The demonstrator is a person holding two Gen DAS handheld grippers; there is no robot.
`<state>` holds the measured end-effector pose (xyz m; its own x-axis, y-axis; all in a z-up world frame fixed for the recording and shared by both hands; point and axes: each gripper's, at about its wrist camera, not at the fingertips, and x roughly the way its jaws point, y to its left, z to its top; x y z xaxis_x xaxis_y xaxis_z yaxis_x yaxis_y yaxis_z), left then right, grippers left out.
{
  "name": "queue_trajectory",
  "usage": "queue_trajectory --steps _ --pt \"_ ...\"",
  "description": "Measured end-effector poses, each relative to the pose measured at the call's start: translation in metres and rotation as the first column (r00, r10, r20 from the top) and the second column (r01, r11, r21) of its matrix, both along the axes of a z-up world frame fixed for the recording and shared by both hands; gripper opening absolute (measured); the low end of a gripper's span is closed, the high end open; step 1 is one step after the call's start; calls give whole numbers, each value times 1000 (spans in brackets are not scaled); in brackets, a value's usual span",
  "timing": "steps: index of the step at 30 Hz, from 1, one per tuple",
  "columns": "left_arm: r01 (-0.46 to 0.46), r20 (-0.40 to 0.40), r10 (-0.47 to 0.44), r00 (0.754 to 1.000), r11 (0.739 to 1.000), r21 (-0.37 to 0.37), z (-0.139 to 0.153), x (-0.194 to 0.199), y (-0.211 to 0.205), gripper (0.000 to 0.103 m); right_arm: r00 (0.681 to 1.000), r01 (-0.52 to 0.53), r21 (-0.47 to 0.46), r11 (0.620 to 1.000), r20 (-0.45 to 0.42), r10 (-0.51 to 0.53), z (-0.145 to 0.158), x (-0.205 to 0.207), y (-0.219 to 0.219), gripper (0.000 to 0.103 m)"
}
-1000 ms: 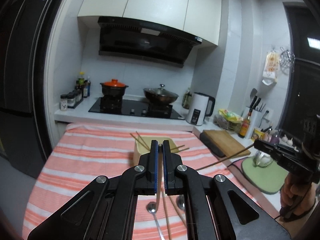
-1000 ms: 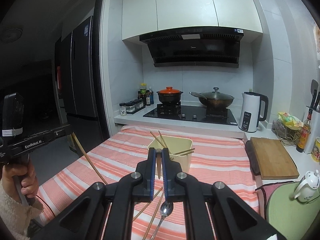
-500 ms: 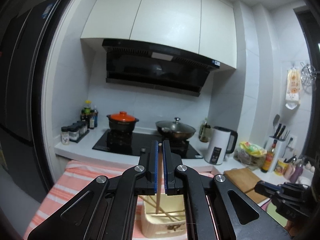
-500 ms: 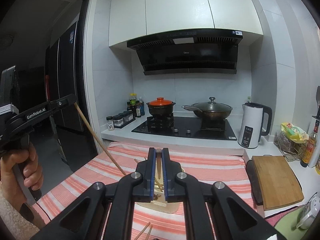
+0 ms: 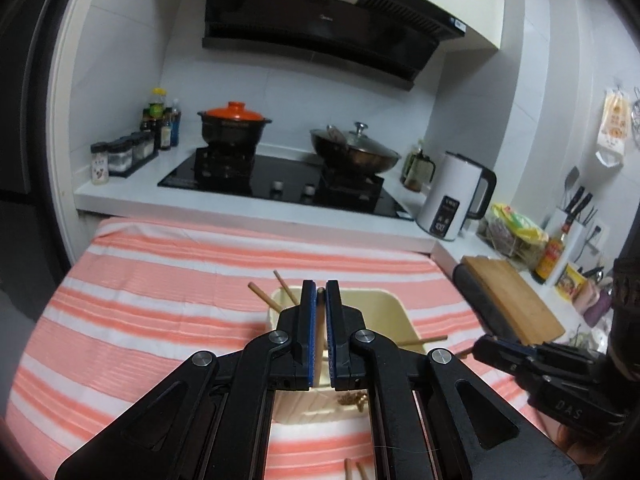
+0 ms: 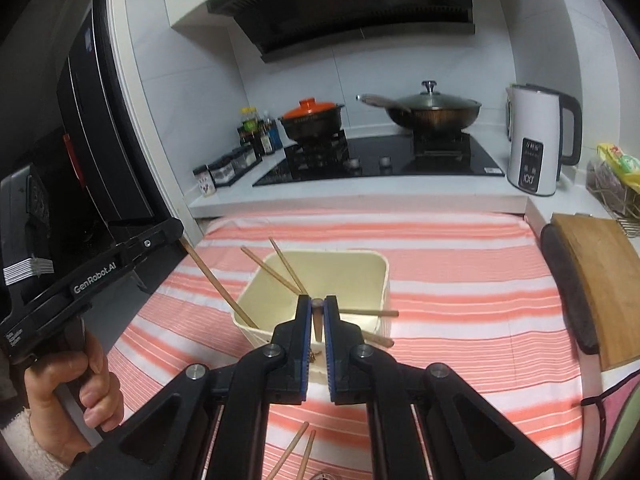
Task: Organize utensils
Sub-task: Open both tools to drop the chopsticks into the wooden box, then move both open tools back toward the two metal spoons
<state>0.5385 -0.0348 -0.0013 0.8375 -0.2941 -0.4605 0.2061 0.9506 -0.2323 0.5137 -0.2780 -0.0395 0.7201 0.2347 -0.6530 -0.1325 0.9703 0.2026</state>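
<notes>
- Left gripper (image 5: 319, 292): jaws clamped on a chopstick (image 6: 218, 284), whose lower end dips inside the cream bin (image 6: 380, 276).
- Right gripper (image 6: 317, 304): jaws pinching a second chopstick (image 6: 317, 320), above the bin's near edge.
- Bin on striped cloth (image 6: 460, 280), several chopsticks (image 6: 280, 268) inside.
- Two loose chopsticks (image 6: 296, 450) on the cloth near the camera.

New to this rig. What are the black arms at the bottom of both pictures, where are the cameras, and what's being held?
No robot: a person holds a two-finger tool in each hand, each with a fisheye camera looking along its fingers. One picture comes from the left tool, the other from the right tool. Each is shut on a wooden chopstick, over a cream container on a striped cloth. More chopsticks already lean inside; a loose pair lies on the cloth. The left tool's chopstick slants into the container.
</notes>
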Motion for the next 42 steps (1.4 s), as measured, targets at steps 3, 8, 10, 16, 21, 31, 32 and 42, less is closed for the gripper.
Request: queue_trajectory --steps 3,8,10,16,21,31,32,42 --pt "32 -60 -31 998 999 16 -6 -6 -2 63 1000 -11 10 1000 -24 11 -7 -1 3 14" --pt "122 -102 -110 989 985 125 -10 -55 9 90 998 -10 0 1000 63 10 13 -39 -5 59" --pt "141 -140 -118 983 975 173 -21 -81 16 96 995 0 -43 999 98 5 20 -64 -10 61" --pt "130 -268 -78 960 974 185 -91 -161 32 98 996 54 -191 980 75 -40 -19 -150 -25 63" --pt "66 -311 -9 950 983 174 -142 -200 32 98 993 92 -222 971 -53 -106 -87 -216 -30 63" --pt "-36 -261 95 960 974 223 -157 -205 39 98 984 121 -254 960 -95 -150 -133 -263 -20 63" --pt "-32 -258 87 962 977 212 -157 -209 40 98 986 119 -254 960 -87 -145 -133 -264 -18 63" --pt "88 -211 -46 976 977 196 -159 -258 21 98 999 36 -216 976 -14 -40 -125 -288 10 63"
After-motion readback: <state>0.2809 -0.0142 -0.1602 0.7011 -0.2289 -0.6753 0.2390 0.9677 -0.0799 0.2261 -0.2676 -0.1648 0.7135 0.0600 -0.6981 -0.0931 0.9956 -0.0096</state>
